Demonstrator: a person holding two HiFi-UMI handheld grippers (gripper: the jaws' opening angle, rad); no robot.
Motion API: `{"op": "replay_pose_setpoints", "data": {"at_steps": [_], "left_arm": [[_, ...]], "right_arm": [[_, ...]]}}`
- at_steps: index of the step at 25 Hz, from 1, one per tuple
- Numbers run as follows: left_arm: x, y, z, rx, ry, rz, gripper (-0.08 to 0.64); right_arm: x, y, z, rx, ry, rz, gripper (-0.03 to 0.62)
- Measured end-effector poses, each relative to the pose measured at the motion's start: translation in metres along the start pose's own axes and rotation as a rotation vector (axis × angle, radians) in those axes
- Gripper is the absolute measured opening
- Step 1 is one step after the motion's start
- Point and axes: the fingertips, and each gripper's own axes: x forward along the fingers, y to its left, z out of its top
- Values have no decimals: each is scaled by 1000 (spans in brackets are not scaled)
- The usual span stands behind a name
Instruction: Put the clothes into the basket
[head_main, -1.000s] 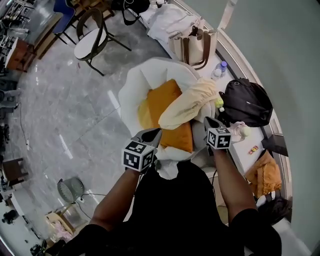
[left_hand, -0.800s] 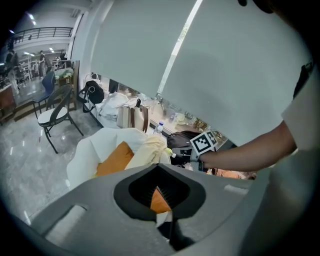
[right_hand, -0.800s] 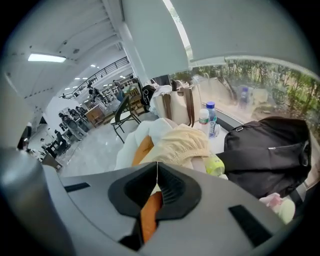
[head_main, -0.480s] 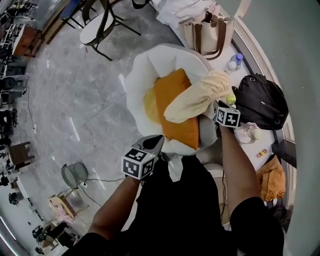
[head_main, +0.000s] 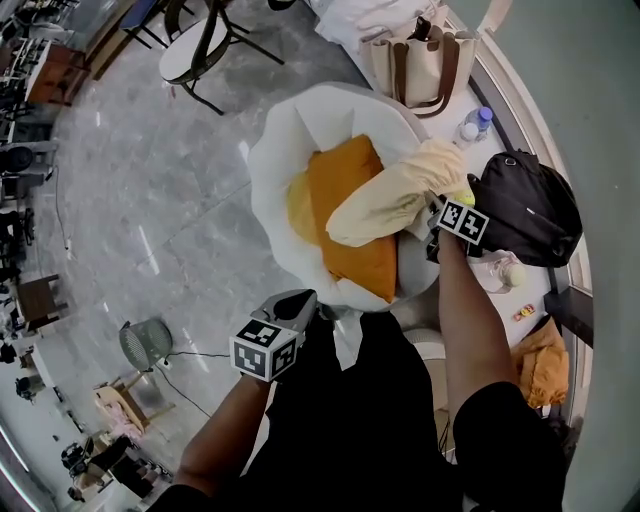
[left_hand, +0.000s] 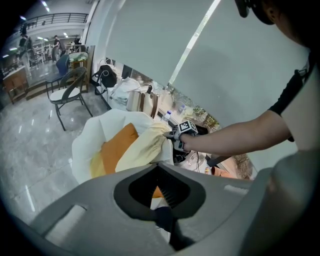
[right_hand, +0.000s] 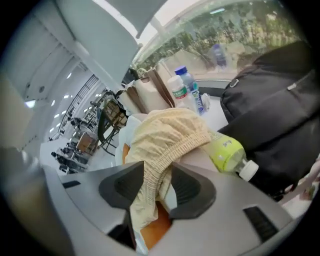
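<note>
A white fabric basket (head_main: 290, 130) stands on the floor with an orange garment (head_main: 350, 215) inside. A pale yellow garment (head_main: 390, 200) lies across the orange one and over the basket's right rim. My right gripper (head_main: 437, 208) is at that rim. In the right gripper view the yellow garment's elastic hem (right_hand: 165, 135) hangs between the jaws of the right gripper (right_hand: 159, 167). Those jaws have just been opening and stand wide, not pinching it. My left gripper (head_main: 300, 300) is shut and holds nothing, short of the basket's near rim. In its own view the left gripper (left_hand: 157, 165) points at the basket (left_hand: 87, 145).
A black backpack (head_main: 525, 205), a tote bag (head_main: 415, 65), a water bottle (head_main: 472, 125) and a green bottle (right_hand: 227, 152) sit on the counter right of the basket. A chair (head_main: 195, 50) stands beyond it. A small fan (head_main: 145, 345) is on the floor at left.
The right gripper has sunk to the basket's right rim with the yellow garment and its jaws have spread apart. The left gripper has drawn back from the basket's near rim.
</note>
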Motion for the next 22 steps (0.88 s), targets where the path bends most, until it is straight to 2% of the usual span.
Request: {"op": "replay_pose_setpoints", "data": {"at_steps": [3,7,8,10,16,22], "left_arm": [[-3,5,-1,-11,-1,12,0],[-5,8,1,-14,-7,19,0],[-6,9,2,-14,-11,19,0],[-8,9,5,-13,-20,19,1],[-17,17,16,-15,-61,28,1],[-31,25,26,-13,-106,23,0]], "right_arm": [[4,-3,1,107,-18,24,182],[6,-5,0,167,2,33,164],[5,-6,0,193,6,42,146],[1,-5,2,224,5,75,38],[-22,30,11,205,-27,263,29],[-55,61,15,215,-90,359,24]]}}
